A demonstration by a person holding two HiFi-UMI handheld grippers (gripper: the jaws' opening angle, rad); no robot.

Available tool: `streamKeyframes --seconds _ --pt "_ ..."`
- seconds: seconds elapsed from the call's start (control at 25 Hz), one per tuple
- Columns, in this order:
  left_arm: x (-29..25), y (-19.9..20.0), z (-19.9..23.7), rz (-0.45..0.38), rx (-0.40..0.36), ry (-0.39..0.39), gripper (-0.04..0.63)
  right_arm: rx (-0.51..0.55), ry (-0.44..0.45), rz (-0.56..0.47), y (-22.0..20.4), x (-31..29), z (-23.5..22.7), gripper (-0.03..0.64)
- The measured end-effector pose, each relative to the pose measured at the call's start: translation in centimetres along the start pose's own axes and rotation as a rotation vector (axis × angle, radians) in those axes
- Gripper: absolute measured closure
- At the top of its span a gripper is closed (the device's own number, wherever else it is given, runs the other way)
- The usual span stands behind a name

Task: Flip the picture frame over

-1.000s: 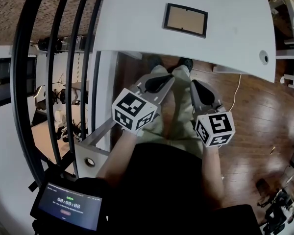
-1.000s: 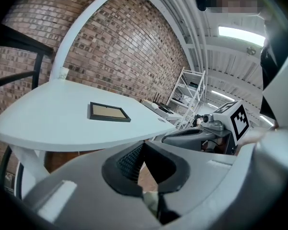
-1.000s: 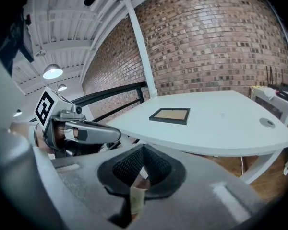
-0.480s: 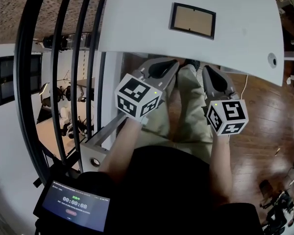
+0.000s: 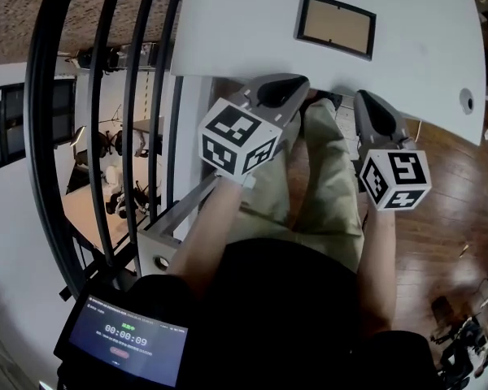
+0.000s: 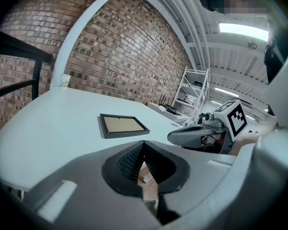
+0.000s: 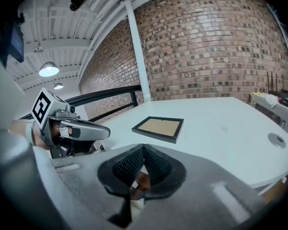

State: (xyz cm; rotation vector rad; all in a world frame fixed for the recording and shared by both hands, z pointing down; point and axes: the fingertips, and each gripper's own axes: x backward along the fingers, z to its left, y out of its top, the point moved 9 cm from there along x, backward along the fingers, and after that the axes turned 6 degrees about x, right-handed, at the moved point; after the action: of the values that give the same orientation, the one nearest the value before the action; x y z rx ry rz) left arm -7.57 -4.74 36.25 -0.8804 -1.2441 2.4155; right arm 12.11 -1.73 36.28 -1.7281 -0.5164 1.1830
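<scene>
A black picture frame (image 5: 335, 25) with a tan panel lies flat on the white table (image 5: 244, 23), a short way in from its near edge. The same frame (image 6: 122, 124) shows ahead in the left gripper view, and the frame (image 7: 159, 127) lies ahead in the right gripper view too. My left gripper (image 5: 297, 81) is shut and empty, held in the air at the table's near edge, left of the frame. My right gripper (image 5: 364, 97) is also shut and empty, just short of the edge below the frame. Neither touches the frame.
A round grommet (image 5: 467, 100) sits in the table at the right. Black railing bars (image 5: 130, 96) run down the left side. A small screen (image 5: 126, 340) sits at the lower left. Metal shelving (image 6: 192, 92) stands beyond the table, before a brick wall (image 7: 211, 47).
Both grippers have moved up the head view toward the table's near edge, side by side. The frame has not been touched. Jaws stay shut.
</scene>
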Motion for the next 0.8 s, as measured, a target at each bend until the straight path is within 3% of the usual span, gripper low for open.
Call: streamKeyframes --seconds 0.4,0.8 --pt "-0.6 1.5 1.3 -0.025 -0.03 0.028 0.58 0.003 -0.023 -0.012 0.8 -0.9 -1.7 0.624" --pt "-1.7 2.9 3.2 0.001 -0.069 0.059 0.58 0.019 -0.049 0.025 1.2 -2.1 -3.4 0.624"
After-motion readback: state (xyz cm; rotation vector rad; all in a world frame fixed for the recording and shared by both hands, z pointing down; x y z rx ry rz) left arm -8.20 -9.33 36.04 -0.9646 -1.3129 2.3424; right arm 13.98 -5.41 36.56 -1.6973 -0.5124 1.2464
